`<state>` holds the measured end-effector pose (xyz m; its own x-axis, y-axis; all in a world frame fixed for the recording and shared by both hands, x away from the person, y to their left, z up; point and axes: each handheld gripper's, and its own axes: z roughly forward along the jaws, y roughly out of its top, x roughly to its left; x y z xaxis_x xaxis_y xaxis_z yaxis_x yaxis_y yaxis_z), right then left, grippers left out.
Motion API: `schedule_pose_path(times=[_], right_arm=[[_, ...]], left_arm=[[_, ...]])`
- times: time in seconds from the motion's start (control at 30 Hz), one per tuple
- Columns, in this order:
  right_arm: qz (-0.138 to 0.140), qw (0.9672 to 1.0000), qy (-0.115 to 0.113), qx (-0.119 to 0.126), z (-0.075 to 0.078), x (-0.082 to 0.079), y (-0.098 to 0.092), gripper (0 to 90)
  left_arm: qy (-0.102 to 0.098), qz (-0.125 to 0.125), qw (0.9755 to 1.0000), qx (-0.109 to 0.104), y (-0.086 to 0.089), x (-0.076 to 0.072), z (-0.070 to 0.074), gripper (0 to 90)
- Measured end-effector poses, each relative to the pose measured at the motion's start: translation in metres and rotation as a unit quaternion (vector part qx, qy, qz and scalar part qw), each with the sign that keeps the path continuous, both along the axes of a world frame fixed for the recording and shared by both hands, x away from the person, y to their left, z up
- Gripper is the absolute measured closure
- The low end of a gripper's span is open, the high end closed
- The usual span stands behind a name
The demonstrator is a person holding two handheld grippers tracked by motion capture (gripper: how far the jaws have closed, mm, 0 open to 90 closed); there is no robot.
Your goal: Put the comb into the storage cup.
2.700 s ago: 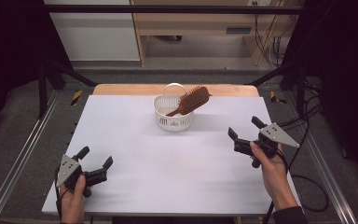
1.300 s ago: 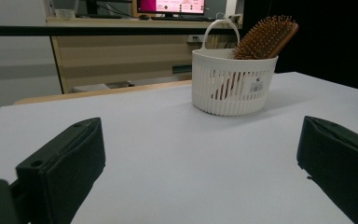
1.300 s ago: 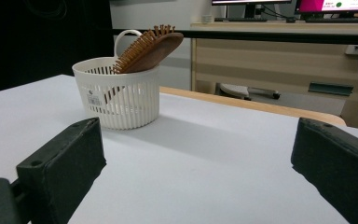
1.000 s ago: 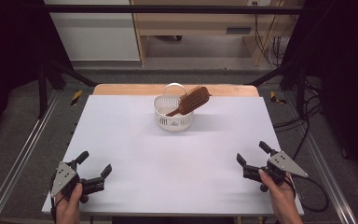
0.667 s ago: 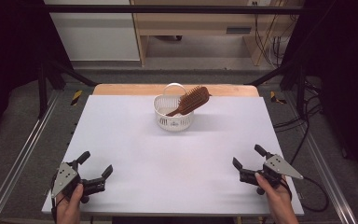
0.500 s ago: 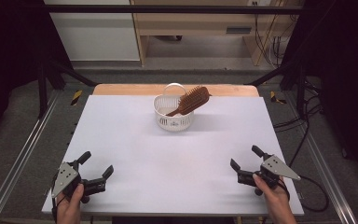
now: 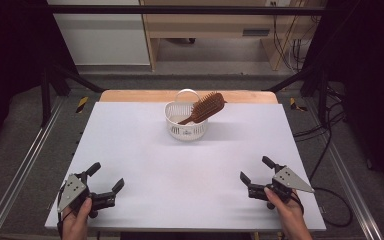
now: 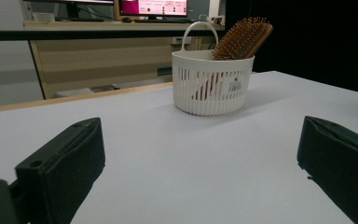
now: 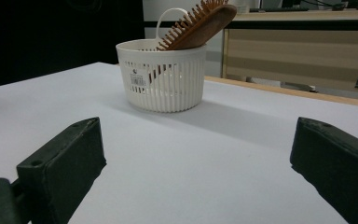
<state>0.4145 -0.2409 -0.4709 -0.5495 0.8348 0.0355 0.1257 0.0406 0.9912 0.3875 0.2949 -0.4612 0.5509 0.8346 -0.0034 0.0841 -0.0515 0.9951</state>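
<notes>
Lying well beyond both grippers: hairbrush (image 7: 206, 107) in basket (image 7: 185, 128).

Brown hairbrush (image 7: 206, 107) tilted, handle down, in white basket (image 7: 186, 131).

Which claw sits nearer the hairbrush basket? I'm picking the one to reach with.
Right, narrowly. The right claw lies near and right of the basket; the left claw lies near and left, slightly farther.
</notes>
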Motion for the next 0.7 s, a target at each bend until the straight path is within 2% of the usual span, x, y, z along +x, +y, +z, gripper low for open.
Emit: schedule_pose_path(times=[0.3, 0.5, 0.7], right_arm=[[0.016, 0.9996, -0.005, -0.02, 0.002, 0.005, 0.011, 3.0], [0.021, 0.9994, 0.014, -0.024, 0.004, 0.012, 0.014, 3.1], [0.004, 0.9992, 0.03, -0.027, 0.003, 0.019, 0.016, 4.0]], left_arm=[[0.0, -0.003, 1.0, 0.002, -0.002, -0.001, -0.001, 0.8], [0.002, -0.005, 1.0, 0.004, -0.005, -0.001, -0.001, 0.8], [0.005, -0.008, 0.9999, 0.008, -0.011, -0.001, -0.003, 0.7]])
